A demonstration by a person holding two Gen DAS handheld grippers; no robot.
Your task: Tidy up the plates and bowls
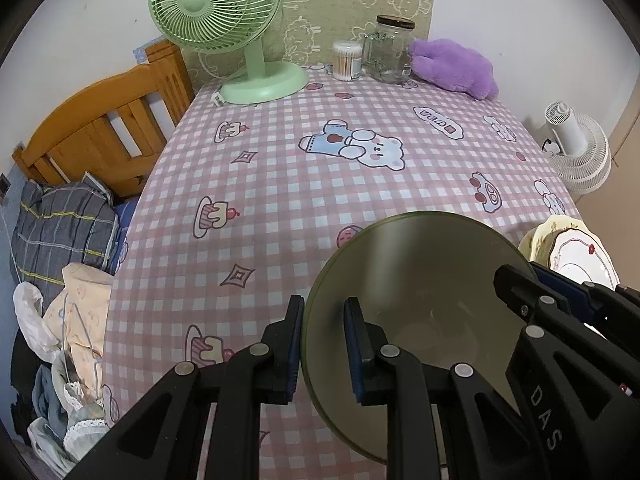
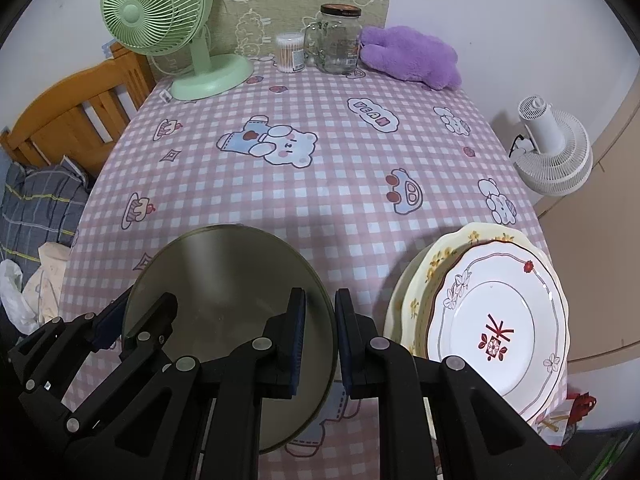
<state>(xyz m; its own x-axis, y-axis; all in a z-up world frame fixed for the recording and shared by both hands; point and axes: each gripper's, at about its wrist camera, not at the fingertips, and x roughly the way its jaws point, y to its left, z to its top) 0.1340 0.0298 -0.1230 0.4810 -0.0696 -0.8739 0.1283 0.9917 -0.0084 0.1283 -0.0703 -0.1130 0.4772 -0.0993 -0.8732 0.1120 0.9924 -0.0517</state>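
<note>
A: Which step was in hand?

B: Carrying the olive-green bowl (image 1: 416, 312). Both grippers had it by the rim. The left gripper (image 1: 324, 348) pinched the left side of the rim, one finger outside the wall and one inside. The right gripper (image 2: 320, 340) pinched the opposite side the same way. Neither pair of jaws was spread; each was pressed onto the bowl's thin wall.

A: And where was the bowl?

B: At the near edge of the counter (image 1: 320, 184), over the pink checked cloth. Whether its base was touching the cloth, I couldn't tell, since the grippers hid the underside. The stack of plates (image 2: 496, 320) sat just to its right at the near right corner, a white flowered plate on top of a yellow-rimmed one.

A: How were the hands posed?

B: Both grippers pointed steeply downward and away from the person, side by side, with the bowl's mouth tilted towards the cameras.

A: What would the next move call for?

B: My guess is setting the bowl down level, either beside the plates or onto the stack. Both grips would need to let go together, or the bowl could tip. The green fan (image 1: 218, 8), glass jar (image 1: 390, 50) and purple plush (image 1: 456, 68) at the far edge were well out of the way.
</note>
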